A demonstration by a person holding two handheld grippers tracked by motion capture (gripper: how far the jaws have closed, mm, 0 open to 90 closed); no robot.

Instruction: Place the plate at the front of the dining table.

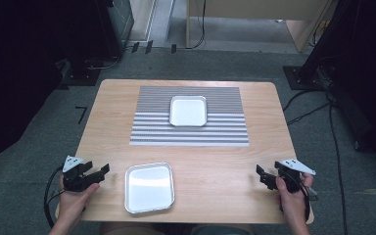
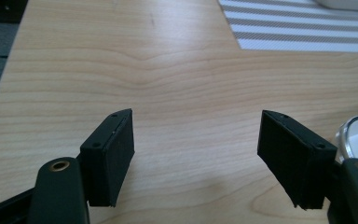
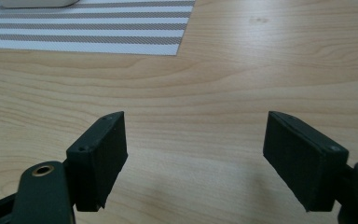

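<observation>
Both tongs open and empty: near tray [image 1: 149, 187] lies on the surface's front edge, just right of the left tongs [image 1: 100, 172], well apart from the right tongs [image 1: 263, 175], left hand nearer.

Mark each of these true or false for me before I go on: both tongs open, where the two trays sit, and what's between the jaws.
1. The left tongs are open with nothing between the jaws. True.
2. The right tongs are clamped on a tray. False: they are open over bare wood, holding nothing.
3. The far tray sits on the striped mat. True.
4. The near tray also lies on the mat. False: it rests on the bare table, near the front edge.
5. The near tray lies closer to the right tongs. False: it is nearer the left tongs.
</observation>
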